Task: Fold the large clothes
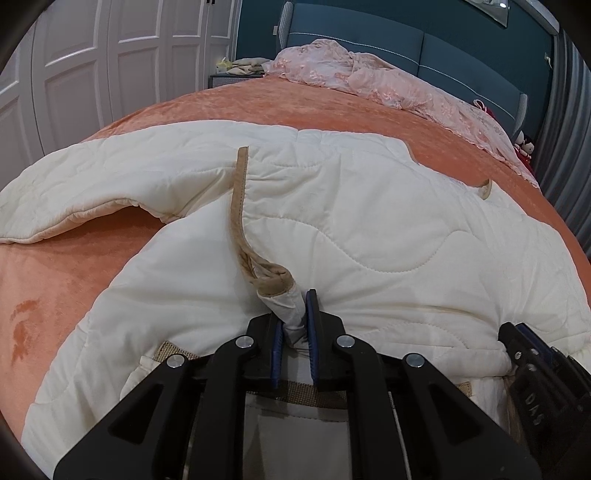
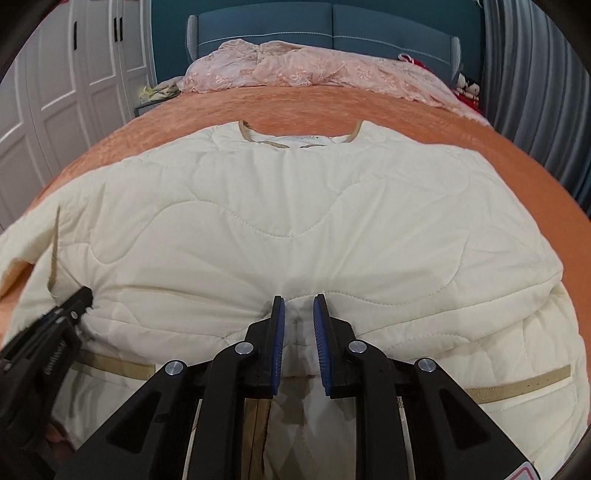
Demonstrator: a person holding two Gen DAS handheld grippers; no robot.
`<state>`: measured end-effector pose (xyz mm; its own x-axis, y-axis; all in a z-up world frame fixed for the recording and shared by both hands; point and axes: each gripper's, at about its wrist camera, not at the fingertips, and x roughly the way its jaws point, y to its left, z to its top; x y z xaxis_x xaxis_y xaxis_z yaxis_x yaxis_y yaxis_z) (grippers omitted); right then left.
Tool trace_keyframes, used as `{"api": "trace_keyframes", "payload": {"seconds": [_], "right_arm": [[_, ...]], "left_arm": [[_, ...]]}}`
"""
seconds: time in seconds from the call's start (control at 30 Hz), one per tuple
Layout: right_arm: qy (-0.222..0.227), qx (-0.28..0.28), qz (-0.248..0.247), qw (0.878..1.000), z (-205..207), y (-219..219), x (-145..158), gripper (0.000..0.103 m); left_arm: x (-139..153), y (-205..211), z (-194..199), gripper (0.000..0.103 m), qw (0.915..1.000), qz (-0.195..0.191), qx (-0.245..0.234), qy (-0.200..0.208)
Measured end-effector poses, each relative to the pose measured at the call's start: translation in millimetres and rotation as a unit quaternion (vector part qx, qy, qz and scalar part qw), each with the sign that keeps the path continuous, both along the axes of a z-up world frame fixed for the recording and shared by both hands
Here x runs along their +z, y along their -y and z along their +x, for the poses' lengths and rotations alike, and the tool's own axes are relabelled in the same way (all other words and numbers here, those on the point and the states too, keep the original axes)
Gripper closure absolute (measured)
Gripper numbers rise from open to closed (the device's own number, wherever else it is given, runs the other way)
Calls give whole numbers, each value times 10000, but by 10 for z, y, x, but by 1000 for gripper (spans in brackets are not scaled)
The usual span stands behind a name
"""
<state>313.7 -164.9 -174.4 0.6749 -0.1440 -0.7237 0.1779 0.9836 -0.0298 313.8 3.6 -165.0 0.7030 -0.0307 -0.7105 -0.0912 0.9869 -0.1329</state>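
A cream quilted jacket [image 1: 369, 221] lies spread on the orange bed [image 1: 74, 277], collar [image 2: 299, 142] at the far side. My left gripper [image 1: 293, 310] is shut on a bunched end of the jacket's front edge, where the tan trim strip [image 1: 238, 192] ends. One sleeve reaches out to the left. My right gripper [image 2: 298, 301] sits at the near fold of the jacket [image 2: 295, 192] with its pads a little apart, and a thick puckered fold is pinched between them. Each gripper shows in the other's view: the right gripper [image 1: 513, 332] to the right, the left gripper [image 2: 86, 295] to the left.
A pink lace cover [image 2: 295, 66] is heaped along the blue headboard [image 2: 332, 26]. White wardrobe doors [image 1: 92, 74] stand on the left, a grey curtain [image 2: 535, 92] on the right. Soft toys [image 1: 524, 146] sit at the far right corner of the bed.
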Motion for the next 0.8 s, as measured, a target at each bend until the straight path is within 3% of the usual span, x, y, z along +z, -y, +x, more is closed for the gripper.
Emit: {"api": "trace_keyframes", "payload": {"seconds": [0.1,0.17,0.2,0.27,0.3,0.4,0.5,0.6,0.7,0.77,0.8], "right_arm": [[57,-9,-148,9999,-68,-56,-26,85],[83,-3,-109,9999,-71,-40,-23,85],[88,-2,-73,9999,-54,-29,-24,85],[128,4,77,9999,-60,23,-31,85],[145,4,117,9998,-56,32,-35,85],[158,-1,85,9998,-52,16,-37,85],[149,-7,38,9999,-52,-2,-33,85],[154,-7,44,9999,-53,-2,-35,85],[151,-8,33,9999,-50,-9,-35,85],[152,-12,26,9999,-56,-10,-37,85],[150,-13,20,9999,-54,-11,-37,85]], "left_arm": [[13,-27,-2,91,9999,-137,-11,-34],[41,-133,-13,88,9985,-536,-30,-73],[65,-228,-35,80,9964,-844,-31,-101],[144,-497,-159,52,9856,-1686,-49,-126],[197,-626,-230,33,9803,-1971,-21,-99],[432,-1167,-498,12,9727,-2265,478,162],[564,-1883,-634,11,9670,-2258,1151,271],[495,-2574,-602,11,9564,-2220,1899,-38],[347,-3342,-651,11,9267,-2427,2865,-134],[320,-3635,-691,13,9138,-2644,3083,56],[335,-3732,-686,13,9115,-2669,3126,144]]}}
